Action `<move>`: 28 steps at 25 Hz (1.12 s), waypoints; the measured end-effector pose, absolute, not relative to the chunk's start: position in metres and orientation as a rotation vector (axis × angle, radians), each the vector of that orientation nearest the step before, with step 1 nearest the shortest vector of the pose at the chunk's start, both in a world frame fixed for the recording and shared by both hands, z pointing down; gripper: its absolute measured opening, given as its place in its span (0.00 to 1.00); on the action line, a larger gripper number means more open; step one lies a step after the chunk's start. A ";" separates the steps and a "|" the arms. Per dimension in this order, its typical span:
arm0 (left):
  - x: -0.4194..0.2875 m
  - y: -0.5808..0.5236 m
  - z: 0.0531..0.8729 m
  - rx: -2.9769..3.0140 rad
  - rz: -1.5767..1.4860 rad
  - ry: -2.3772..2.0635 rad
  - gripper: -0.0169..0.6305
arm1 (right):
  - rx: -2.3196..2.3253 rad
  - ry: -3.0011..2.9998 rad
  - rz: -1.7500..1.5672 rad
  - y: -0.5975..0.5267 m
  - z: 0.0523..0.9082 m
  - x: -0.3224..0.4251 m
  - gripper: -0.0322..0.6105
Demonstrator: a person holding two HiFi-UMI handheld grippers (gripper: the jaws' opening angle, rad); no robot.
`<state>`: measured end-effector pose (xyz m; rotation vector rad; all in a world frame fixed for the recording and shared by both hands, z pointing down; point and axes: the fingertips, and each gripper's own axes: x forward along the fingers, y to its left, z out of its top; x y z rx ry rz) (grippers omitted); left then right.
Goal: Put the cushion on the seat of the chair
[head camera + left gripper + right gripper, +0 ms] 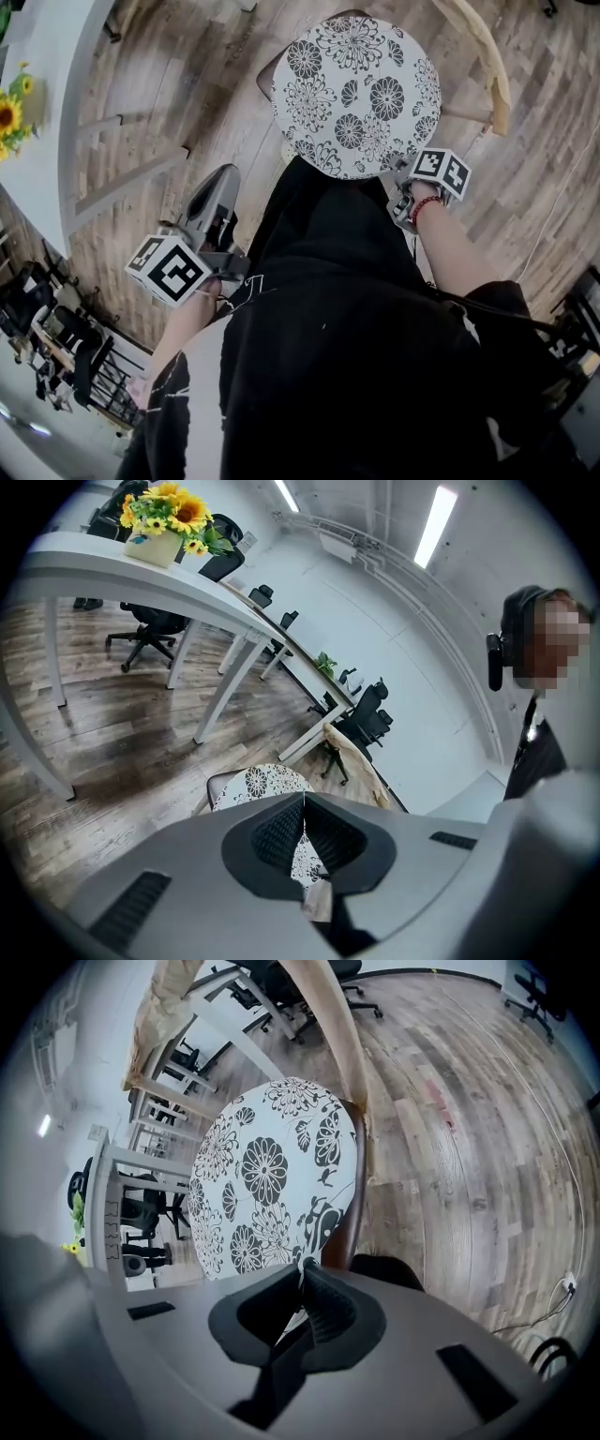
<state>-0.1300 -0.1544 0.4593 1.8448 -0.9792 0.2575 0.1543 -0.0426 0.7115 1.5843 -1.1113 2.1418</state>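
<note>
The cushion (356, 94) hides nearly all the chair seat (352, 1215); the head view's top edge crops the backrest (495, 89).

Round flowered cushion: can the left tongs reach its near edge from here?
Probably yes. Only bare wooden floor lies between the left tongs and the round white black-flowered cushion; the tongs are shut.

The cushion (356, 94) is white cloth with a black flower print, matt. The chair (489, 75) is pale smooth wood; its seat edge (342, 1232) is dark brown, slightly glossy. The floor (187, 103) is grey-brown wood planks. The left hand-held gripper (303, 803) and the right hand-held gripper (302, 1274) have matt grey plastic shells and black ribbed pads (279, 834).
</note>
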 end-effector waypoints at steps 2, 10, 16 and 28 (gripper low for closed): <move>-0.131 -0.152 0.461 1.840 0.255 -0.984 0.05 | 1.581 -1.110 2.138 -0.041 0.714 0.154 0.09; -0.133 -0.145 0.464 1.830 0.259 -0.984 0.05 | 1.546 -1.127 2.111 -0.040 0.719 0.153 0.09; -0.138 -0.140 0.469 1.825 0.280 -0.989 0.05 | 1.538 -1.126 2.080 -0.037 0.731 0.156 0.09; -0.143 -0.131 0.486 1.858 0.371 -0.998 0.05 | 1.476 -1.102 2.053 -0.035 0.746 0.160 0.09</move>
